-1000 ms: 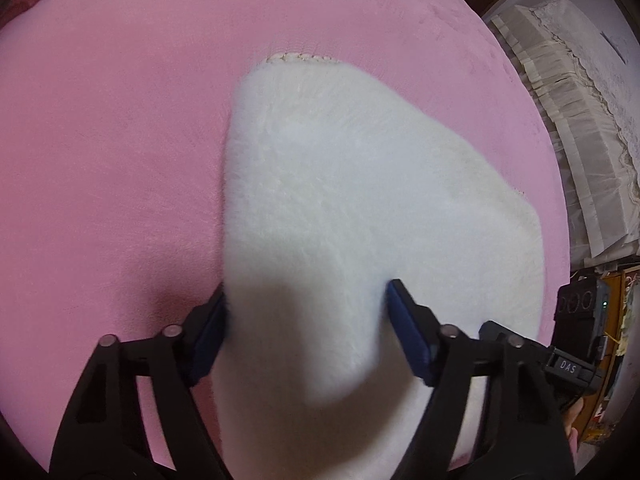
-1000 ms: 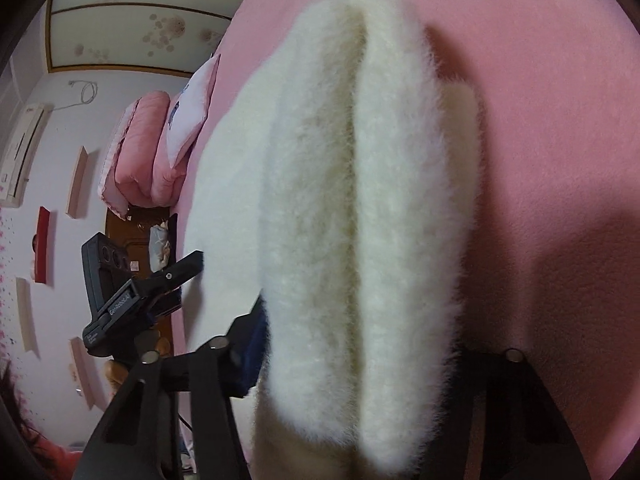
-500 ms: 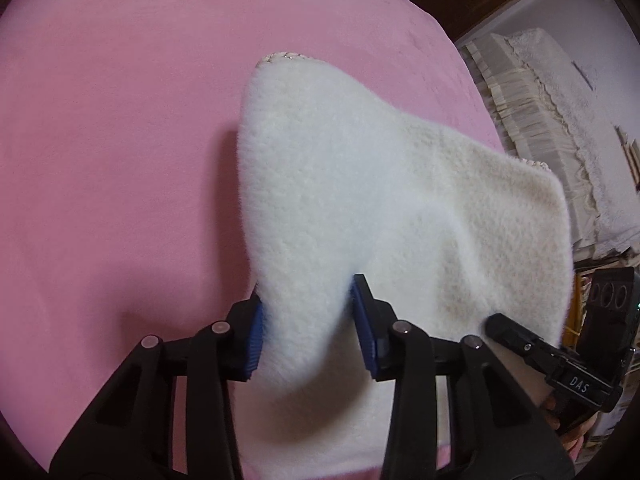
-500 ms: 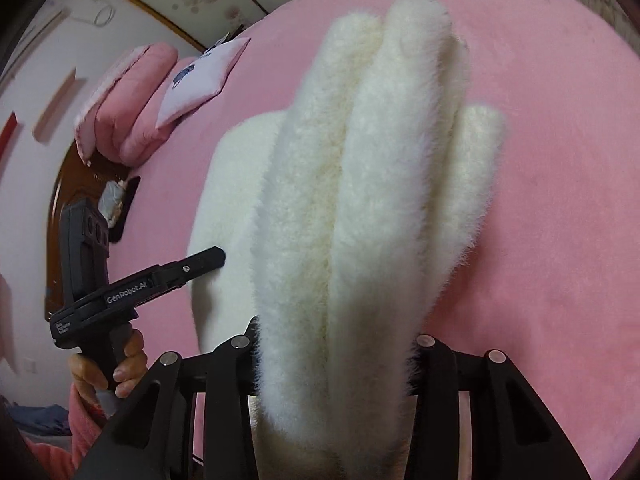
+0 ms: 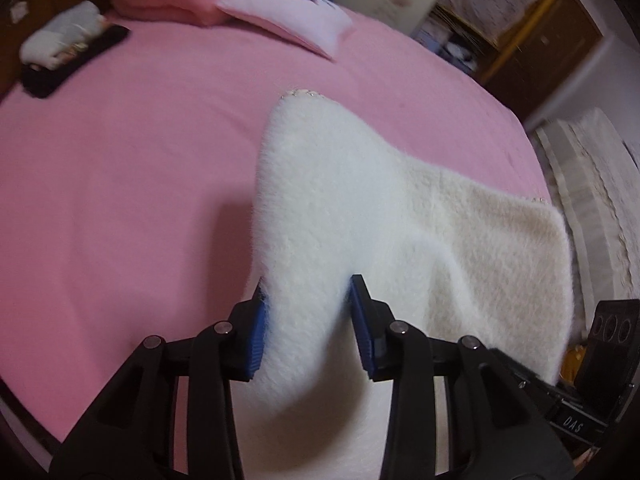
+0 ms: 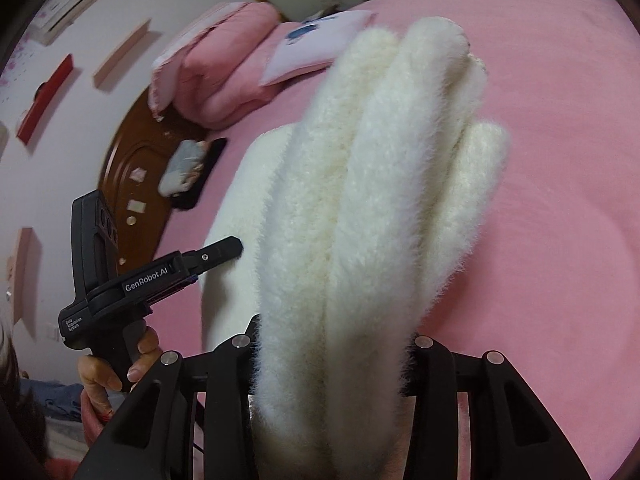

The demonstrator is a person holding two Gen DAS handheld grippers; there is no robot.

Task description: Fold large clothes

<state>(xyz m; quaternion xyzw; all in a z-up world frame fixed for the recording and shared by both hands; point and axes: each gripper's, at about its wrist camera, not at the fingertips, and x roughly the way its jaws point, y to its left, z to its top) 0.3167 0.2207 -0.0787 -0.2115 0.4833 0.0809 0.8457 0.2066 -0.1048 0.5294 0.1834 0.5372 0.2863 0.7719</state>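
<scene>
The fluffy white garment (image 5: 360, 216) is pinched between both sets of jaws and trails ahead of them onto the pink bed (image 5: 120, 184). The left gripper (image 5: 308, 320) clamps one fold; the right gripper (image 6: 332, 356) clamps several bunched folds. Only the right view shows the person's hand (image 6: 116, 364); only the left shows the garment's spread panel
</scene>
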